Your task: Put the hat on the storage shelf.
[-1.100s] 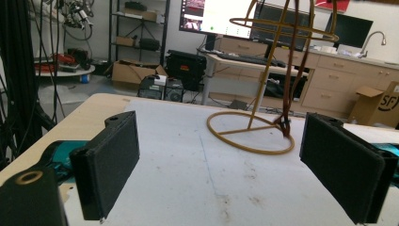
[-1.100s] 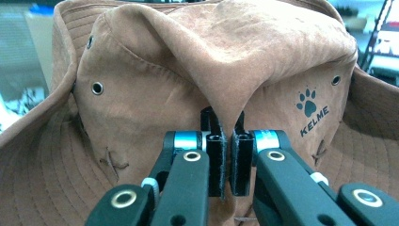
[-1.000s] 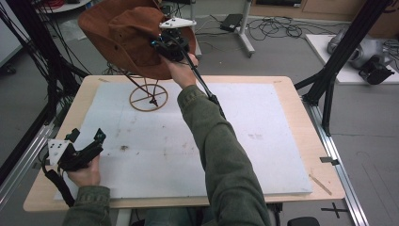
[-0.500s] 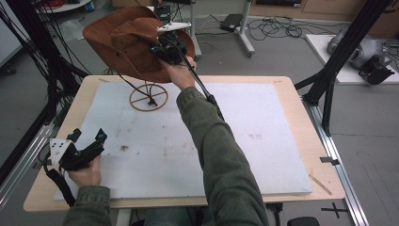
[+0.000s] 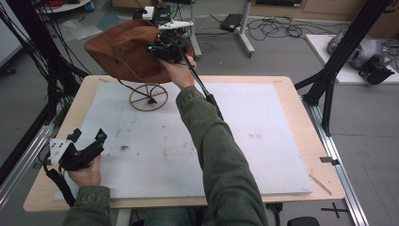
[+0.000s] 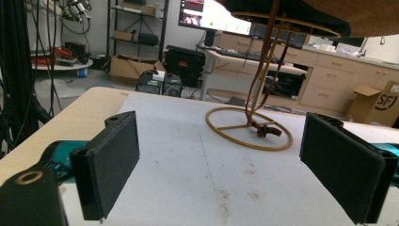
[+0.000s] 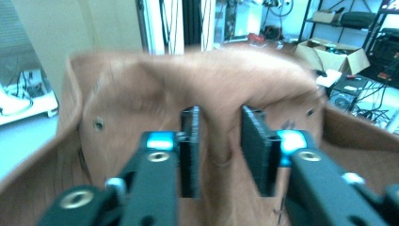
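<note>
At the left of the high view, the left gripper rests low over the near-left part of the white mat, held in the person's left hand. Its 2 black jaws stand spread wide with nothing between them; in the left gripper view only bare mat shows in the gap. A black cable loops from it toward the table's near edge.

Farther in, toward the far-left part of the mat, stands a wire stand: a tan ring with spokes lying flat on the mat, with thin stems rising from it. In the left gripper view the same ring lies ahead between the jaws, well apart from them, and its stems climb to a hoop under the hat's brim.

On top of that stand sits the brown hat, tilted, above the far-left edge of the wooden table. The right gripper is at the hat's crown, at the end of the green sleeve that stretches across the mat. In the right gripper view, a fold of the hat's crown rises between the 2 jaws, which have just been opening; a gap shows beside the fold, so the pads no longer pinch it
</note>
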A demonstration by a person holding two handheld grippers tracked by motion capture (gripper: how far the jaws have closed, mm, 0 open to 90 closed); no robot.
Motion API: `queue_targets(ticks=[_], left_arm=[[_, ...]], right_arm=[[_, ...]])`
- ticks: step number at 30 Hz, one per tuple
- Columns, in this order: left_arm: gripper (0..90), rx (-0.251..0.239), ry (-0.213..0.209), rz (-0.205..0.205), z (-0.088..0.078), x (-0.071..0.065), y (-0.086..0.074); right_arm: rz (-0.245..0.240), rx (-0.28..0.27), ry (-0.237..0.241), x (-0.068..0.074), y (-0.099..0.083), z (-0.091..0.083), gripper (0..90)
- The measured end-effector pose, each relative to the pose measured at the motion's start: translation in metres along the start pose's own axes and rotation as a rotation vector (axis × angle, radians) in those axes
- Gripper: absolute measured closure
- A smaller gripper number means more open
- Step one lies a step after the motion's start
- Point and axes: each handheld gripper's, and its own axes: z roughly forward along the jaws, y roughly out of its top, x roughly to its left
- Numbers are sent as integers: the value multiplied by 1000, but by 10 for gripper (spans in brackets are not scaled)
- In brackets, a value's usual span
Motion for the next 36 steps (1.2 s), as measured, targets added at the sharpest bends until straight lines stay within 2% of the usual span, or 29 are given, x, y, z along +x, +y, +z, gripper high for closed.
queue_targets(ticks=[5, 12, 17, 25, 28, 34, 36], left_arm=[[127, -5, 3, -5, 0, 0, 0], [126, -8, 4, -1, -1, 1, 1], [126, -7, 4, 0, -1, 0, 0], [127, -4, 4, 8, -1, 0, 1], [127, -4, 5, 9, 0, 0, 1], [126, -8, 7, 10, -1, 0, 1], [127, -6, 9, 9, -1, 0, 1]], right_arm=[[10, -23, -29, -5, 6, -11, 455], [44, -80, -73, -11, 6, -28, 273], [69, -109, -143, -19, 6, -43, 118], [82, -116, -185, -38, 1, -73, 117], [87, -112, -227, -46, -3, -89, 107], [106, -137, -272, -61, -13, -125, 106], [113, -163, -291, -65, -18, -140, 106]])
